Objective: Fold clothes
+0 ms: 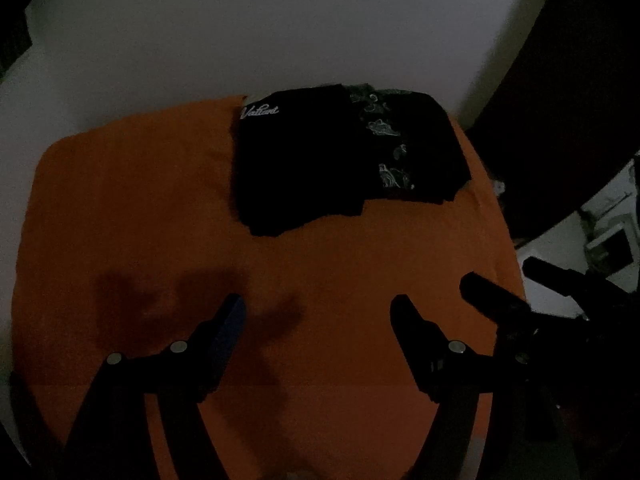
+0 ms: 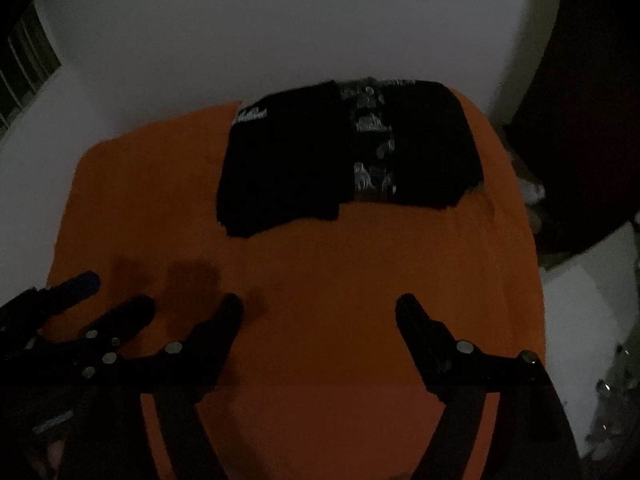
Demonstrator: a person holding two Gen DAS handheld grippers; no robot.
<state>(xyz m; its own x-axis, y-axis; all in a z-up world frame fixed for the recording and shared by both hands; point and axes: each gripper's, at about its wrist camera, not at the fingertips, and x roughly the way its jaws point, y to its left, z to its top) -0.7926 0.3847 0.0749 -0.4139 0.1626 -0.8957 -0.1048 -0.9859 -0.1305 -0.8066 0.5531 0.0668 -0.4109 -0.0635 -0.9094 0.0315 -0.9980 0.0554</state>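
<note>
Two grippers, both above an orange cloth (image 1: 160,200) that covers the work surface. Light is dim.

Left gripper (image 1: 318,312): fingers spread wide, nothing between them, over bare cloth at the 6 o'clock part of the left wrist view. Its shadow falls on the cloth toward 8 o'clock.

Right gripper (image 2: 318,310): fingers likewise spread wide and empty, over bare cloth at 6 o'clock of its own view. It also shows at 4 o'clock in the left wrist view, just beside the left one.

Black garment with white script (image 1: 296,156): folded, lying flat on the cloth toward 12 o'clock, well apart from both grippers. Script sits at its far left corner.

Black garment with pale pattern (image 1: 404,148): folded, at about 1 o'clock, touching the first garment's right side; the first garment's edge overlaps it. A patterned strip runs front to back.

White wall (image 1: 280,20) behind the cloth.
</note>
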